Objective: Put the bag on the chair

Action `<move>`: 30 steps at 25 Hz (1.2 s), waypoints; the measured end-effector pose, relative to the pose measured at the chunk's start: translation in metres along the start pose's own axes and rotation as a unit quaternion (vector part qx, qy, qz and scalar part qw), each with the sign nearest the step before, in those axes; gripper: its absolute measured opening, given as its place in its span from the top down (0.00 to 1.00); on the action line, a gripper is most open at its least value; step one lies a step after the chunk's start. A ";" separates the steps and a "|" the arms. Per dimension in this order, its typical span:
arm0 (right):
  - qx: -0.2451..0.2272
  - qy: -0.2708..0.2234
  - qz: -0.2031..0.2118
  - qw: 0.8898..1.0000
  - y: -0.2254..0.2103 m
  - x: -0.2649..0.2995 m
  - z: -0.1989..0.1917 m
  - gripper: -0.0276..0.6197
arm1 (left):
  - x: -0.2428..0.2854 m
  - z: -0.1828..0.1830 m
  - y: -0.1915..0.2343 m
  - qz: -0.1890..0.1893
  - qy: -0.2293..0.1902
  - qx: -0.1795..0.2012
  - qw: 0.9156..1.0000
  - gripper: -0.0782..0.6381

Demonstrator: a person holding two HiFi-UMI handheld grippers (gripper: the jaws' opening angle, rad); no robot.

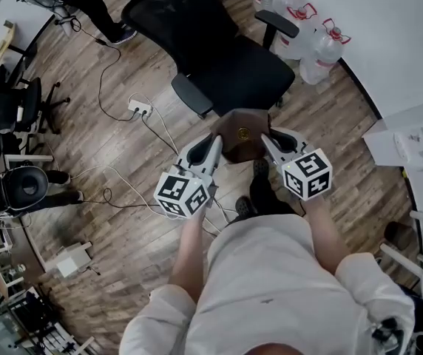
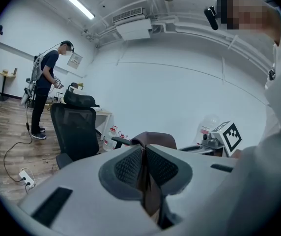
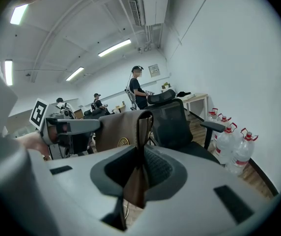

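Left tool [image 1: 213, 140] [image 2: 143, 156]: clamped narrow on a brown fold at the left end of the bag [image 1: 241, 135] [image 2: 155, 137], leather pinched between the dark pads. Right tool [image 1: 269, 137] [image 3: 141, 156]: likewise closed on a strap or fold at the bag's right end, a flap hanging down between the jaws.

Bag [image 3: 118, 129]: held in the air between both tools, clear of the floor, just in front of the seat's front edge and not on the chair [image 1: 234, 72] [image 2: 74, 127] [image 3: 172, 124]. Long axis running left to right, from one tool to the other. Upright, top edge folded over, body hanging below it. Broad face with a small round gold emblem [image 1: 242, 133] [image 3: 123, 142] turned toward the person. Mouth folded shut; contents not visible.

Chair: black, mesh-backed, armrests out to both sides, seat bare, facing the person.

Beyond the chair on its right, by the curved white wall: clear bottles [image 1: 319, 50] [image 3: 231, 146] with red caps and handles, standing upright on the wood floor [image 1: 108, 146]; fill level hard to tell. Power strip [image 1: 139, 108] with trailing cables on the floor left of the chair.
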State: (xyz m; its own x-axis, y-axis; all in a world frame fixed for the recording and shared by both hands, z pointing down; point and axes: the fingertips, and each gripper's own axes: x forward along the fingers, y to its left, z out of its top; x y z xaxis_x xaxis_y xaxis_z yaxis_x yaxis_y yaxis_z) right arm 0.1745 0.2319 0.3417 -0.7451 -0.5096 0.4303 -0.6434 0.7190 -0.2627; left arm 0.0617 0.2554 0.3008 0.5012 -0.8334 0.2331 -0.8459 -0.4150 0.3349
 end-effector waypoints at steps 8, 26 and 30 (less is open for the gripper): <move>-0.008 -0.009 0.019 1.000 -0.032 0.027 0.035 0.87 | 0.035 0.028 0.020 0.023 -0.006 0.007 1.000 0.85; -0.005 -0.003 0.041 0.999 -0.086 0.045 0.051 0.87 | 0.089 0.038 0.023 0.038 0.001 0.000 0.999 0.85; -0.007 0.000 0.037 0.999 -0.091 0.051 0.054 0.87 | 0.096 0.040 0.029 0.036 0.001 0.000 0.999 0.85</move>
State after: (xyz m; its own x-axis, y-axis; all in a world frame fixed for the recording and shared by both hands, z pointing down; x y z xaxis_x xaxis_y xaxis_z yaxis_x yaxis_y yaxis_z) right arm 0.1858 0.1150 0.3408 -0.7909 -0.4545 0.4098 -0.5836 0.7617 -0.2815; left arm 0.0779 0.1483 0.2968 0.4402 -0.8599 0.2585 -0.8796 -0.3551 0.3166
